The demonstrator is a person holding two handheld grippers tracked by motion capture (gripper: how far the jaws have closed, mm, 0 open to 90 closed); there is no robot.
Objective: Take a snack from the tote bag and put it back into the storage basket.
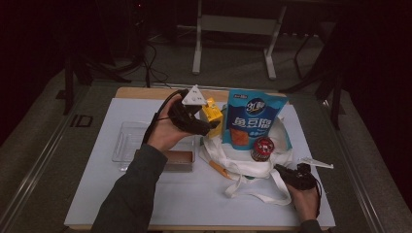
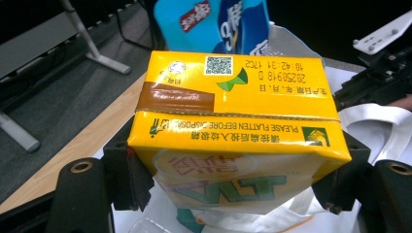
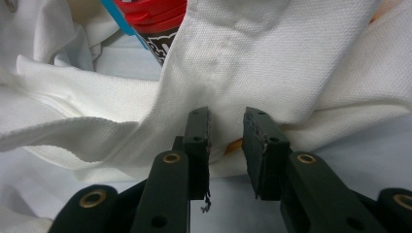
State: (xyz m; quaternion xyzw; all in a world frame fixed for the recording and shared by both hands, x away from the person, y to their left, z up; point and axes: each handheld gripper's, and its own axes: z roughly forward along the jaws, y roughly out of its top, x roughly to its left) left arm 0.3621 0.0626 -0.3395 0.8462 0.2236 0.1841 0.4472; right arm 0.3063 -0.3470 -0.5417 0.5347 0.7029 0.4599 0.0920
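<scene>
Right gripper point(image 1: 283, 169) low at near right of table point(image 1: 97, 194), jaws slightly apart at white tote bag point(image 3: 301, 63) fabric, grip unclear. Left gripper point(image 1: 210, 124) raised mid-table, clamped on yellow drink carton point(image 2: 233, 141), beside bag mouth. Behind: red-lidded can point(image 1: 262, 148), blue snack pouch point(image 1: 255, 119).

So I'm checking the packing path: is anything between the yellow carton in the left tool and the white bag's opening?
Partly. The blue pouch and the red-lidded can already stand in the white bag beside the yellow carton, crowding the opening.
</scene>
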